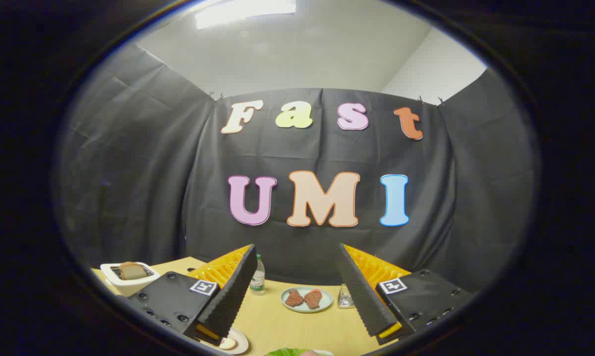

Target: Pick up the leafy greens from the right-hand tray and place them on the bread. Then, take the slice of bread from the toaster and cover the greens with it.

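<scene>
My gripper (297,252) is held high above the wooden table (287,324) with its two black fingers (233,291) spread wide and nothing between them. Leafy greens (290,352) peek in just below the gap between the fingers, on a pale tray edge. A white toaster (129,277) with a brown bread slice (131,270) standing in its slot sits at the far left, beyond the left finger. A small plate with bread (230,342) lies under the left finger's base, mostly hidden.
A light blue plate (307,299) with two reddish-brown meat pieces lies beyond the fingers. A small bottle with a green cap (258,282) stands beside the left finger. A shiny metal object (345,296) sits by the right finger. Black cloth walls surround the table.
</scene>
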The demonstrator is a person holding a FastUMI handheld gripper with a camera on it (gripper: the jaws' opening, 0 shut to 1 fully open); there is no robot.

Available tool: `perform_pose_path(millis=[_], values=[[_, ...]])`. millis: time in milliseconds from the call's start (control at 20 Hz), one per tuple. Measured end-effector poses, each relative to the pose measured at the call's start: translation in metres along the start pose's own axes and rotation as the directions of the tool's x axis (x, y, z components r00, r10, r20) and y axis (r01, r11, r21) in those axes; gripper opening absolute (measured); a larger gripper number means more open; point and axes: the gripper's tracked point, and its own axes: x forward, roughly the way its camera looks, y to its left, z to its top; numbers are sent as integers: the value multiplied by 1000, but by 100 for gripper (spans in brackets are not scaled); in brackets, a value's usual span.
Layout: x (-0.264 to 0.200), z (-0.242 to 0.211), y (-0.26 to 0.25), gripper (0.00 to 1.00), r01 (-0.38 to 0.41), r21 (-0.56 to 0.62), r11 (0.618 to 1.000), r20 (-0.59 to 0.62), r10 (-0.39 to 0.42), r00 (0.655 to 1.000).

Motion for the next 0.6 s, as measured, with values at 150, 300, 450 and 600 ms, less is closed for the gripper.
perform_pose_path(millis=[150, 300, 450, 600], values=[[0, 1, -5, 100, 1, -6, 1000, 3, -1, 1000], [0, 0, -7, 100, -1, -8, 1000, 2, 1, 1000], [-1, -2, -8, 100, -10, -9, 1000, -1, 9, 1000], [-2, -2, -8, 100, -21, -9, 1000, -3, 21, 1000]])
